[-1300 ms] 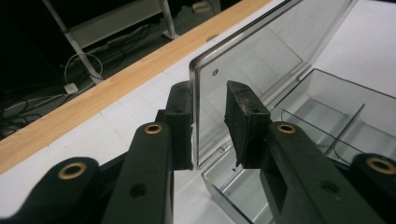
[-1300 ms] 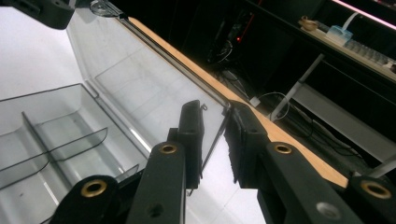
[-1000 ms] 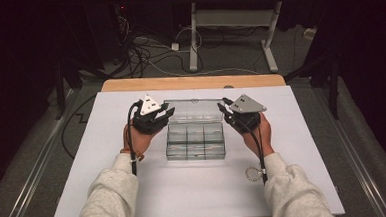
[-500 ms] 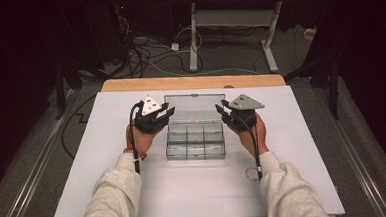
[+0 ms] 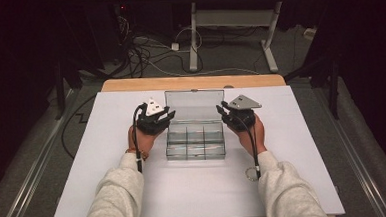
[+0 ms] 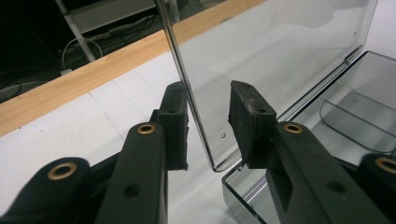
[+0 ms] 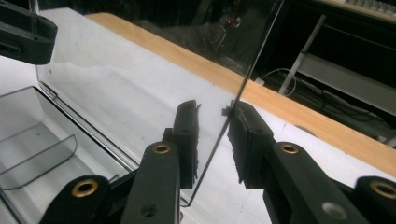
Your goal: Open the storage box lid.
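A clear plastic compartment box (image 5: pixel 195 144) sits mid-table with its lid (image 5: pixel 195 104) standing up at the back. My left gripper (image 5: pixel 169 114) straddles the lid's left edge. In the left gripper view the lid (image 6: pixel 280 56) runs between the gripper's (image 6: pixel 208 122) jaws, close to the left pad, with a gap to the right pad; the box (image 6: pixel 369 88) lies below right. My right gripper (image 5: pixel 222 108) straddles the lid's right edge. In the right gripper view the lid (image 7: pixel 140 84) passes between the gripper's (image 7: pixel 212 140) jaws, with a gap on the left side. Both grippers are open.
A white sheet (image 5: pixel 293 148) covers the table, with a wooden edge (image 5: pixel 129 85) at the back. The right gripper's cable loops on the sheet (image 5: pixel 252 173). Cables (image 5: pixel 148 56) and a desk frame (image 5: pixel 226 21) stand on the floor beyond the table.
Both hands have sunk slightly beside the lid's two sides. The box has stayed in place.
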